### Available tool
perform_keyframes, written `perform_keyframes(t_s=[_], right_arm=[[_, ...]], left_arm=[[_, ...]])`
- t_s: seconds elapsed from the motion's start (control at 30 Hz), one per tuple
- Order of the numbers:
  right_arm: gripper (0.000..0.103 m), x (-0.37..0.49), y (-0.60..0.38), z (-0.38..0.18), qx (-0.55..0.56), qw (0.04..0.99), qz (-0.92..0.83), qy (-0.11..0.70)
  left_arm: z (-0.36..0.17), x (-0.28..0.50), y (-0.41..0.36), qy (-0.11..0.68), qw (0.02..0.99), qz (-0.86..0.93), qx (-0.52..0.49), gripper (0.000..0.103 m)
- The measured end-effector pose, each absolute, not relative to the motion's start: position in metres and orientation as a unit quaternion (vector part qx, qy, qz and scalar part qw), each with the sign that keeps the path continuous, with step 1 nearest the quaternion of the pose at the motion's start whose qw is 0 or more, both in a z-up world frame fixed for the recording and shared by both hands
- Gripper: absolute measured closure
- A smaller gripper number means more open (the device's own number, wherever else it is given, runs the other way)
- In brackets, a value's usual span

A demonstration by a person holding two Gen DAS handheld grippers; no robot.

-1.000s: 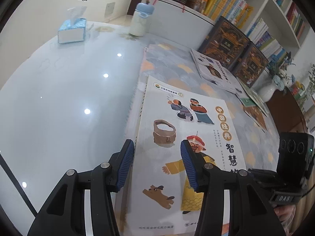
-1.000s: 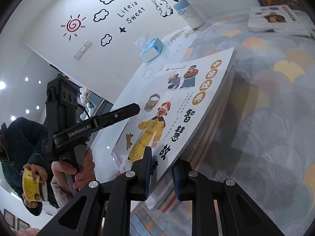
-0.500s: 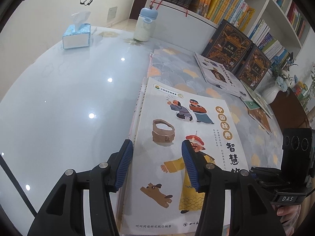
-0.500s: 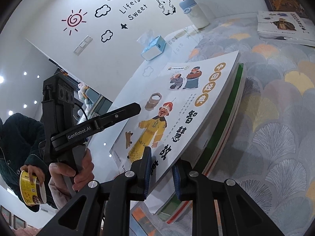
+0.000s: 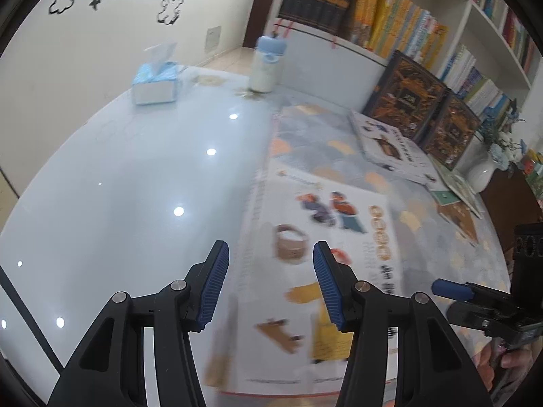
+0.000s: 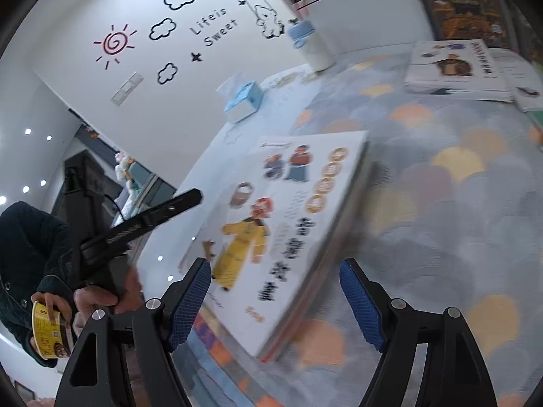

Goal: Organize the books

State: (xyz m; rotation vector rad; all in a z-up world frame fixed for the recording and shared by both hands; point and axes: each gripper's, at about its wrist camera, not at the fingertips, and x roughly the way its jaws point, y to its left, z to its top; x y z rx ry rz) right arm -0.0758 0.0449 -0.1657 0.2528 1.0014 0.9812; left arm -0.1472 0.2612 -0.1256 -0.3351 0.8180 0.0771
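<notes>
White picture book [image 6: 292, 234] lying flat atop stack; right gripper [image 6: 276, 300] jaws just spread, released; left gripper [image 5: 269, 283] apart, holding nothing.

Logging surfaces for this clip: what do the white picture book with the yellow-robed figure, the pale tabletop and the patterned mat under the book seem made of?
White picture book: paper, smooth card-like cover; thin page edges show along its side.
Pale tabletop: hard and glossy, probably glass or lacquer; ceiling lights mirror in it.
Patterned mat: matte, no glare, likely fabric or soft vinyl; blur leaves it open.
</notes>
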Motion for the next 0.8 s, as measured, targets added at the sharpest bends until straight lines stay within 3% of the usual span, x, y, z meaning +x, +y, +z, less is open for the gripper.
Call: perform_keyframes(t_s=[0.3, 0.47, 0.8], right_arm=[[0.026, -0.046, -0.07, -0.165, 0.161, 0.791, 0.389, 0.444], [0.026, -0.014, -0.173, -0.164, 0.224, 0.815, 0.328, 0.422], [0.026, 0.08, -0.331, -0.187, 0.275, 0.851, 0.191, 0.405]], left_arm=[[-0.101, -0.091, 0.164, 0.403, 0.903, -0.046, -0.143, 0.052], [-0.098, -0.032, 0.072, 0.41, 0.893, -0.116, -0.144, 0.052], [-0.135, 0.071, -0.072, 0.453, 0.863, -0.165, -0.149, 0.052]])
